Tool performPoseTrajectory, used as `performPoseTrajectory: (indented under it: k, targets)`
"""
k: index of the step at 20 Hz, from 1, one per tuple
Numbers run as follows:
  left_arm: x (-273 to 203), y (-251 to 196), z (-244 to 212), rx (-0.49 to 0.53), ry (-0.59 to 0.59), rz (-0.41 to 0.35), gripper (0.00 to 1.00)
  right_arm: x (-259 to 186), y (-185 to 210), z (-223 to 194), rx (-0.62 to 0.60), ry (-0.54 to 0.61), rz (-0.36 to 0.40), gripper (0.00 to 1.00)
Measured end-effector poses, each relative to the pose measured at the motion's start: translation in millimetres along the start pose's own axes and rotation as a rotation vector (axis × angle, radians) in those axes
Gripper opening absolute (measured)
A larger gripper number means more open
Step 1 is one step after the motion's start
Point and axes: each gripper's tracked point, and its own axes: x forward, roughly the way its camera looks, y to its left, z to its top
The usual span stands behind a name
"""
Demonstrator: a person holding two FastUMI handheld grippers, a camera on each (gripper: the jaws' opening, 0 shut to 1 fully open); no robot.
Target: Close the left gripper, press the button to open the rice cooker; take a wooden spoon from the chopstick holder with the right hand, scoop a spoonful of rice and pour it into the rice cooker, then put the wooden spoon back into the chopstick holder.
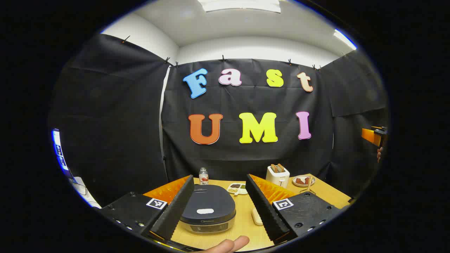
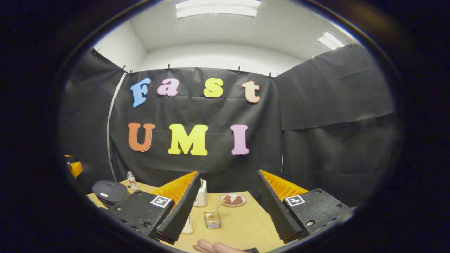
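- Two grippers held above the tabletop (image 1: 242, 221), both with jaws spread wide and nothing between them; task looks unstarted.
- Rice cooker (image 1: 208, 207): dark, squat, lid down, sits on the tabletop framed between the left gripper (image 1: 219, 207) fingers. Probably heavy and rigid, won't slide under a push. Smooth glossy lid, likely slippery. Pale oval patch on the lid is probably the release button; press there with jaws closed.
- Right gripper (image 2: 228, 207) points at the chopstick holder (image 2: 213, 220), a small wire basket well right of the cooker in the right gripper view.
- Wooden spoon (image 2: 218, 208): stands tilted in the holder, handle up. Light, stiff, dry wood, should grip fine. Take it on the upper handle, clear of the basket rim; light holder may tip or drag.
- Rice dish: cannot tell which of the small dishes it is.
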Motion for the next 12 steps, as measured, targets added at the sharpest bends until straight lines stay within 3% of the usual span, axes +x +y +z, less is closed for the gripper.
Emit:
performPoseTrajectory:
  k: [3,7,8,9,12]
  targets:
    - [-4,-4,-3,0.021,0.01,0.007,0.94,-6,-4,1,0.005,-0.015,0.002,0.96]
    - [-13,-22,-11,0.063,0.002,-0.009,0.94,-15,-7,-10,0.01,-0.015,0.014,1.0]
    - [-17,-25,-15,0.065,0.012,-0.018,0.94,-16,-6,-12,0.015,-0.013,0.018,0.96]
    - [-20,-28,-19,0.067,0.023,-0.026,0.95,-18,-6,-14,0.023,-0.01,0.02,1.0]
    - [-25,-26,-24,0.067,0.033,-0.018,0.96,-22,2,-20,0.033,0.004,0.034,1.0]
